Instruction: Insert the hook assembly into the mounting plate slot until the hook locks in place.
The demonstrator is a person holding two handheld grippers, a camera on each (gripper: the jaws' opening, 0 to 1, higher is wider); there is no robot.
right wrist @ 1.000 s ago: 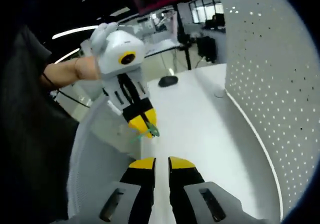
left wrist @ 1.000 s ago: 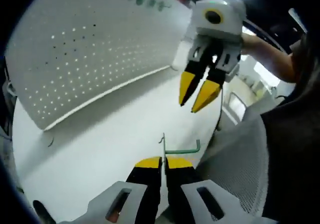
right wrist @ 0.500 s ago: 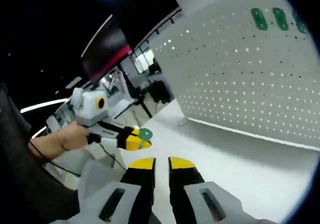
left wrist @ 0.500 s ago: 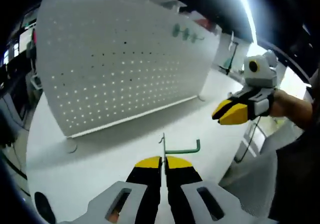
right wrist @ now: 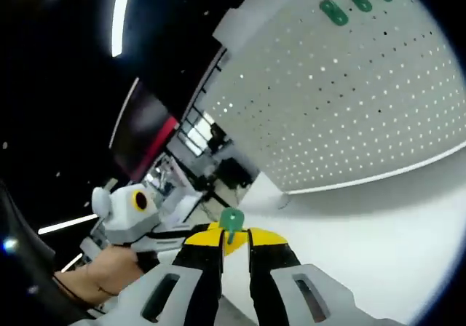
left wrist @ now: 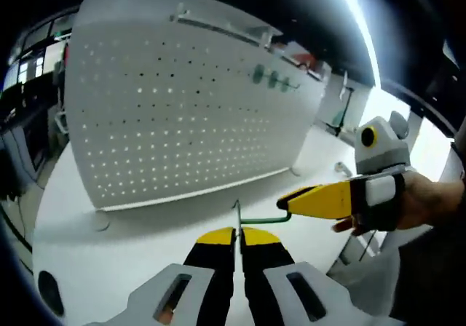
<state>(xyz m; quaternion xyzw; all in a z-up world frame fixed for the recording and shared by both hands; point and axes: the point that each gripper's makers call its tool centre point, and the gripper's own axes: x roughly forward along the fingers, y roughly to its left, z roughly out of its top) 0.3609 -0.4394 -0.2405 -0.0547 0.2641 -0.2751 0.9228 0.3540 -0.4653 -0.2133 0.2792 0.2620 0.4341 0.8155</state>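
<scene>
Hook point(left wrist: 263, 217) (green) between left jaws

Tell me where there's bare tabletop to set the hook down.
The white table is bare between the pegboard's foot and the left gripper. It is crowded at the green hook, where the right gripper closes in.

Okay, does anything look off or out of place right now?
Nothing stands out. The pegboard stands upright on the white table, undamaged. The left gripper is shut on the green hook, and the right gripper sits at the hook's far end.
</scene>
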